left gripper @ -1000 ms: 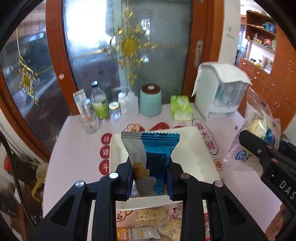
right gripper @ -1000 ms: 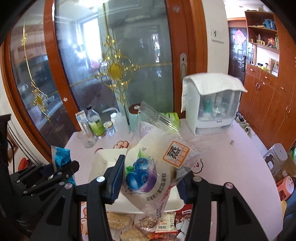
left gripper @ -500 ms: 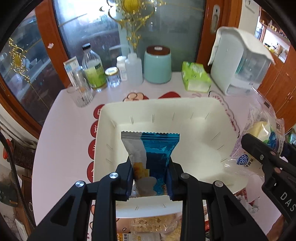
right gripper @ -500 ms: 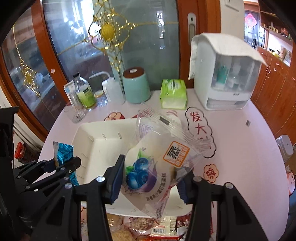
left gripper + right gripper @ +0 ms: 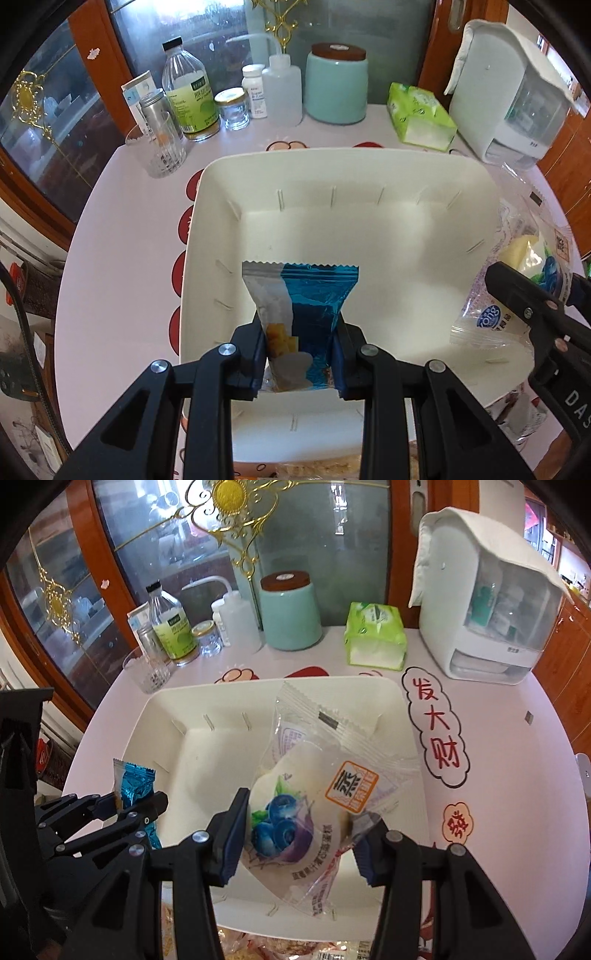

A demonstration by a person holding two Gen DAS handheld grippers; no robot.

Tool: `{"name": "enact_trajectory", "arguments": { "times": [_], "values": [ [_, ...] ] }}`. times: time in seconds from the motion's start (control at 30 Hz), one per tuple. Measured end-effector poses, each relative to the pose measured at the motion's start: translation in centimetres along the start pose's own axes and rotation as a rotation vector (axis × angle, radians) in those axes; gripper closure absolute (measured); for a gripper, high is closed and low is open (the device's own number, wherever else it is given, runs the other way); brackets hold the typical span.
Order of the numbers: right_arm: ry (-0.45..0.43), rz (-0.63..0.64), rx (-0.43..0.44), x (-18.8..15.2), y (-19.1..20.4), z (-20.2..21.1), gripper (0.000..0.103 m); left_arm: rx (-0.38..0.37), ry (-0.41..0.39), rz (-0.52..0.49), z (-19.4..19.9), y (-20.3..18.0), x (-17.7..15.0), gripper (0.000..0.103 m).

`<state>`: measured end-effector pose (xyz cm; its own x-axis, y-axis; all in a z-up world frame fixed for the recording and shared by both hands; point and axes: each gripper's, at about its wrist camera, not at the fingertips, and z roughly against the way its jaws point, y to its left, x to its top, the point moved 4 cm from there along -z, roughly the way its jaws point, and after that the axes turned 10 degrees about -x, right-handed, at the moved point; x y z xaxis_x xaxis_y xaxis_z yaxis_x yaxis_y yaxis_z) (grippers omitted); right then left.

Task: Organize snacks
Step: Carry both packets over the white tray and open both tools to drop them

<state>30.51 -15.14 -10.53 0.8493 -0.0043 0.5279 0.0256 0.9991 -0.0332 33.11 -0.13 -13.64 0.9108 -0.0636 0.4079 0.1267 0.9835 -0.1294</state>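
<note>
Both grippers have sunk toward the white tray (image 5: 207,229) since the earlier frames, so it now fills most of each view, and the doors behind have slid up out of sight. Nearest, loose snack packs (image 5: 258,945) lie on the surface in front of the tray. Just above its near rim, the left gripper (image 5: 300,363) is clamped narrowly on a blue foil snack packet (image 5: 317,295), which stands upright over the tray's left half. The right gripper (image 5: 299,840), jaws at a middling width, pinches a clear blueberry bun bag (image 5: 314,794) over the tray's right half. Neither pack touches the tray floor. Beyond the tray, on the pink surface (image 5: 498,775), stand a drinking glass (image 5: 159,147), bottles, a teal canister (image 5: 336,88), a green tissue pack (image 5: 421,114) and a white dispenser (image 5: 509,96).
</note>
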Motion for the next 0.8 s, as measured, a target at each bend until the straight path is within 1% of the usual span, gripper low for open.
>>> {"name": "enact_trajectory", "arguments": {
  "times": [0.07,0.13,0.17,0.2,0.27,0.33,0.47,0.6,0.67,0.8],
  "values": [
    [0.013,0.009,0.003,-0.1,0.2,-0.5,0.052,0.003,0.017,0.002,-0.5,0.2,-0.1,0.076],
    [0.024,0.022,0.005,-0.3,0.2,-0.9,0.052,-0.008,0.026,0.011,-0.7,0.3,-0.2,0.071],
    [0.033,0.027,0.008,-0.3,0.3,-1.1,0.051,-0.012,0.027,0.014,-0.7,0.3,-0.3,0.060],
    [0.042,0.029,0.009,-0.4,0.2,-1.3,0.051,-0.011,0.026,0.014,-0.7,0.3,-0.3,0.038],
    [0.058,0.025,0.027,-0.5,0.1,-1.5,0.051,0.010,-0.001,0.017,-0.1,0.4,-0.3,0.016],
    [0.073,0.016,0.050,-0.6,0.0,-1.6,0.050,0.007,-0.023,0.014,0.4,0.5,-0.2,0.015],
    [0.073,-0.023,0.072,-0.8,-0.5,-1.2,0.049,-0.036,-0.027,0.022,1.3,0.7,-0.3,0.015],
    [0.054,-0.062,0.090,-1.2,-1.0,-0.1,0.049,-0.026,-0.038,0.021,2.3,0.6,-0.7,0.015],
    [0.039,-0.071,0.091,-1.4,-1.1,0.5,0.049,-0.017,-0.064,0.010,3.1,0.5,-1.0,0.015],
    [-0.007,-0.074,0.071,-1.7,-1.3,2.2,0.049,-0.024,-0.120,-0.018,4.9,-0.4,-1.3,0.015]
  ]
}}
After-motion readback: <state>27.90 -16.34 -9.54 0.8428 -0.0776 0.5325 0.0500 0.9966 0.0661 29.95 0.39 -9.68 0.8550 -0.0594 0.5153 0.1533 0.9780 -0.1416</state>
